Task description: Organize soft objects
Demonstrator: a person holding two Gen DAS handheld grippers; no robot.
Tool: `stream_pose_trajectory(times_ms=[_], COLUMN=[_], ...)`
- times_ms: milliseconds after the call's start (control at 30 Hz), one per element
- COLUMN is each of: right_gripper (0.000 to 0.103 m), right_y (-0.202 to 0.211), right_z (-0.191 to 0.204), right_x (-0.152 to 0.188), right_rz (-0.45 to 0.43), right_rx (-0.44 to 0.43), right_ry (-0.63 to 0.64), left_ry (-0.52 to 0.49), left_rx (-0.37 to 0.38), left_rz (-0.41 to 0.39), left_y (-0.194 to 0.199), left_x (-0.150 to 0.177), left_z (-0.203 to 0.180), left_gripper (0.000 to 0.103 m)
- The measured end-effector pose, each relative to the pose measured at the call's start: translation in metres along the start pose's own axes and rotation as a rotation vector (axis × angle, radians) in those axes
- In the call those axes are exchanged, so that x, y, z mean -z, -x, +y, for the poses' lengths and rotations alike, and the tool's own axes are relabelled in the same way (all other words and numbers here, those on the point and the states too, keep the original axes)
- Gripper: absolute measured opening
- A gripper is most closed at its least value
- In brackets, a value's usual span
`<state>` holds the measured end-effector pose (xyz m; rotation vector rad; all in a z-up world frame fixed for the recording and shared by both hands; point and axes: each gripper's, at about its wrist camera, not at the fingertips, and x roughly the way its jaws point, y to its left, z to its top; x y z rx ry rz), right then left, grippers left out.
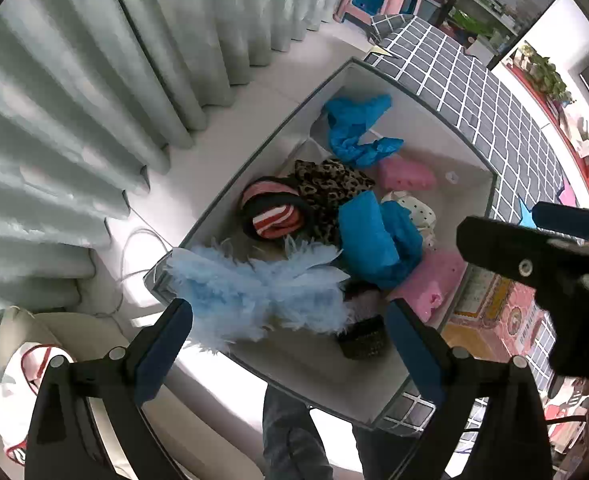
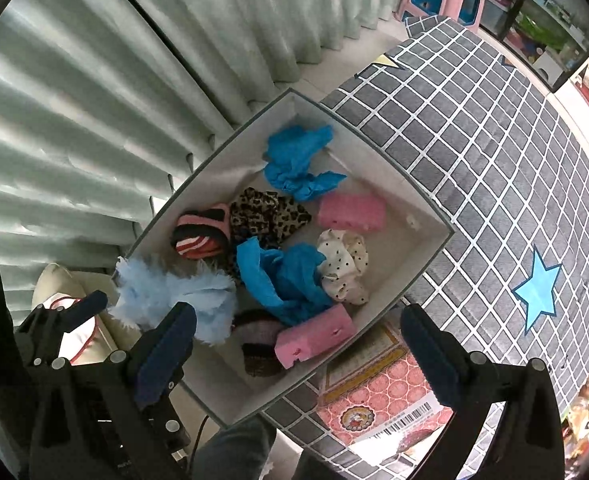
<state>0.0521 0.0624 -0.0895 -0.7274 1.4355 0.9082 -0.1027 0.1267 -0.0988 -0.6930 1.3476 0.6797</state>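
Note:
A grey-rimmed white box [image 1: 414, 92] holds soft things: blue crumpled cloths [image 1: 374, 236], a leopard-print cloth [image 1: 330, 188], a red, white and black striped piece [image 1: 274, 216], a polka-dot cloth [image 2: 344, 266] and two pink sponges [image 2: 314, 336]. A light blue feathery bundle [image 1: 250, 288] lies over the box's near left corner. My left gripper [image 1: 290, 336] hangs above it, pointing down, open, its pads clear of the feathers. My right gripper [image 2: 298, 344] stands open above the box's near edge with nothing held.
The box rests on a grey checked bedcover [image 2: 474, 152] with star patches. Pale curtains [image 1: 74, 100] hang to the left. A cream cushion [image 2: 106, 340] lies beside the box, a pink patterned carton [image 2: 378, 392] in front. A person's leg [image 1: 290, 440] shows below.

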Motion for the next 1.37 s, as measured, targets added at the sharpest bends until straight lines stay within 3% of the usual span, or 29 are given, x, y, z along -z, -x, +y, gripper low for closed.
stream_pose_trajectory(times_ms=[433, 1167, 1267, 1367], right_gripper=[0.103, 0.103, 0.103, 0.103], right_y=[0.003, 0.011, 0.01, 0.011], right_z=[0.011, 0.018, 0.017, 0.016], right_x=[0.011, 0.029, 0.032, 0.033], right_rz=[0.01, -0.014, -0.01, -0.016], right_rx=[0.052, 0.043, 0.038, 0.031], right_ry=[0.033, -0.013, -0.021, -0.021], left_ry=[-0.077, -0.2, -0.183, -0.177], left_rx=[-0.018, -0.058, -0.035, 0.06], left_rz=[0.007, 0.013, 0.03, 0.018], left_y=[0.01, 0.018, 0.017, 0.024], left_x=[0.002, 0.002, 0.003, 0.005], left_z=[-0.002, -0.008, -0.006, -0.004], left_gripper=[0.098, 0.098, 0.098, 0.098])
